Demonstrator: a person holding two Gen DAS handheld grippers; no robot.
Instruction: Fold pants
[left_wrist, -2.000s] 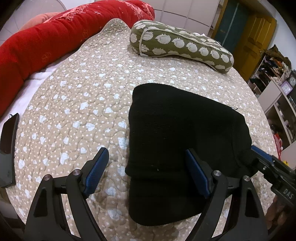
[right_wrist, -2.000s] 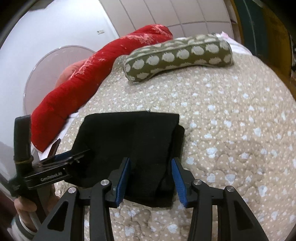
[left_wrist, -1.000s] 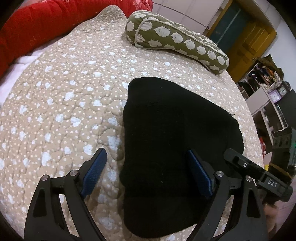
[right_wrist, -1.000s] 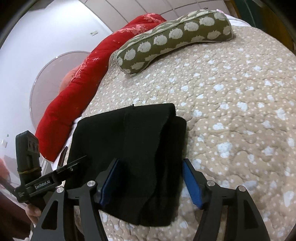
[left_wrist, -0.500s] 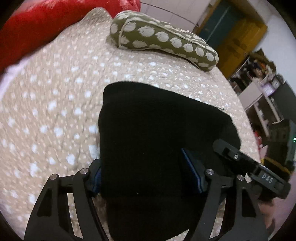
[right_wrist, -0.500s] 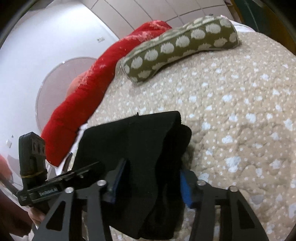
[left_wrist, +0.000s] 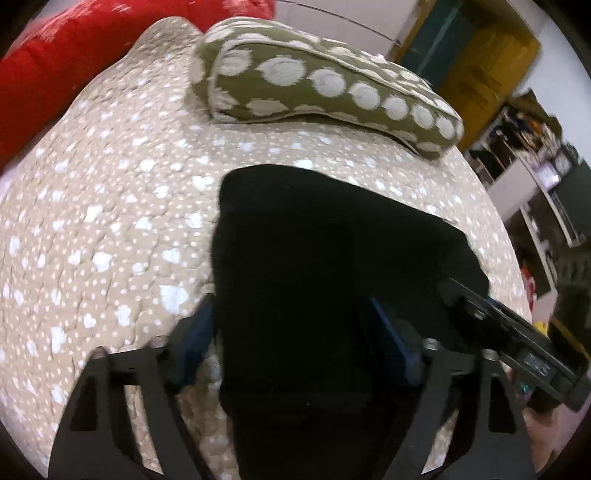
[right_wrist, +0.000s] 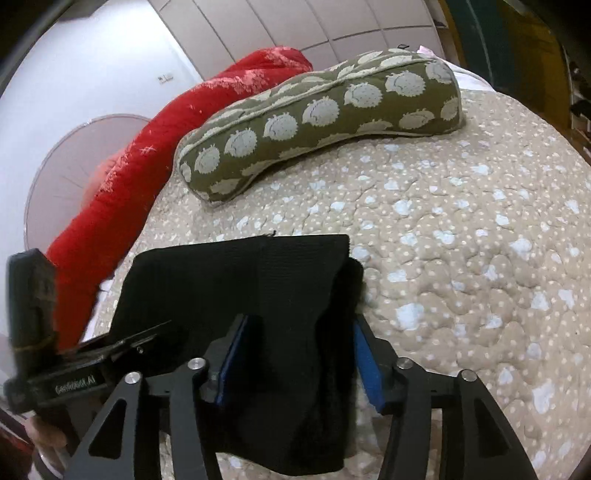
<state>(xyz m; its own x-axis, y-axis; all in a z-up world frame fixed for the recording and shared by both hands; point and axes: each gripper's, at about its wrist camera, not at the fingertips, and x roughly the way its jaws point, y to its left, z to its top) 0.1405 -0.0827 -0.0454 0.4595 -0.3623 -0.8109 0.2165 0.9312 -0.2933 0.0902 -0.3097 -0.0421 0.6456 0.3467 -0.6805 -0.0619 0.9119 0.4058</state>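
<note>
**Both grippers astride the folded black pants on the bed**

The bed (right_wrist: 480, 258), under a beige quilt with pale spots, fills both views beyond the fingers. A red blanket (right_wrist: 122, 192) runs along its far left edge, and an olive bolster pillow (right_wrist: 325, 122) with pale round prints lies across the quilt straight ahead of both grippers, well apart from the cloth.

The black pants (left_wrist: 332, 266) lie folded into a thick block on the quilt, reaching from between the fingers forward toward the pillow.

The left gripper (left_wrist: 299, 332) comes in low over the near-left part of the block. Its blue-padded fingers (left_wrist: 195, 332) stand spread, one at the left edge of the cloth over the quilt, the other over the black fabric; whether the pads press the cloth cannot be told, as the view is blurred.

The right gripper (right_wrist: 297, 358) straddles the right-hand folded edge, where stacked layers show. Its fingers (right_wrist: 365, 358) are parted, one on each side of the cloth, with little gap.

Each gripper shows in the other's view, just beside the pants.
</note>
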